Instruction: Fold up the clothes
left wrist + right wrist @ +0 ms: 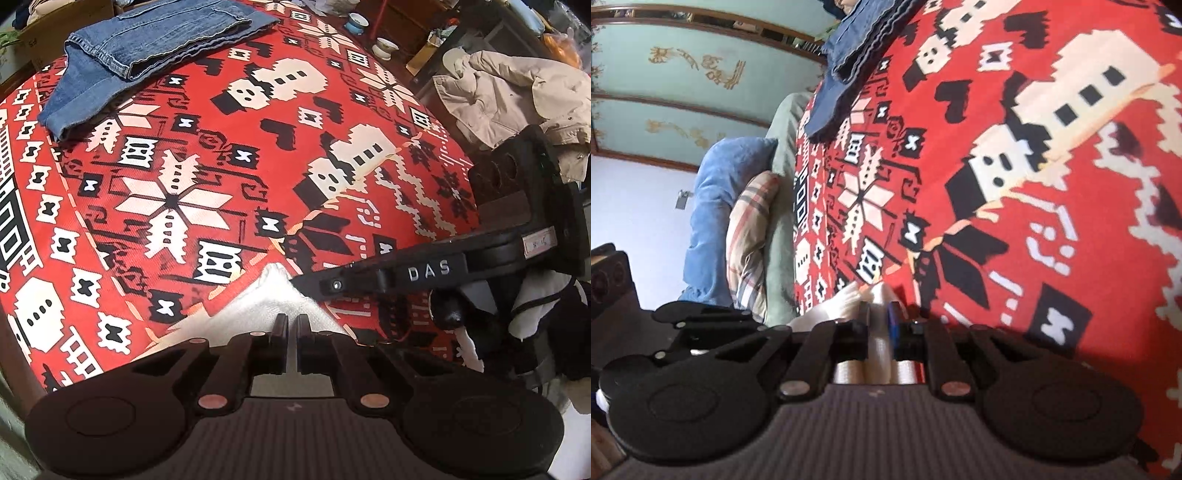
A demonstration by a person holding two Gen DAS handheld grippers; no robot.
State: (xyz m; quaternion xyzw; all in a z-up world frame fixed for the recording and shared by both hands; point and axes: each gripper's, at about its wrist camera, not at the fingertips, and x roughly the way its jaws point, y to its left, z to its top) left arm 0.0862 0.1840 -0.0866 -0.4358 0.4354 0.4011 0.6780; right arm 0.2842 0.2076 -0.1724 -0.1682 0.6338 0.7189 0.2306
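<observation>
A white garment [258,310] lies on the near part of a red patterned blanket [184,147], one corner peaked upward. My left gripper [294,325] points steeply down and is shut on the garment's near edge. My right gripper [295,285] comes in from the right with its tip at the peaked corner. In the right wrist view my right gripper [878,314] has a fold of the white garment [846,295] pinched between its narrow jaws. Folded blue jeans [147,40] lie at the far left of the blanket, also in the right wrist view as the jeans [857,40].
A beige jacket [509,96] is heaped beside the blanket on the right. Two small cups [356,22] [386,46] stand beyond the far edge. A blue pillow [716,192] and a plaid one [750,229] lie past the blanket's side.
</observation>
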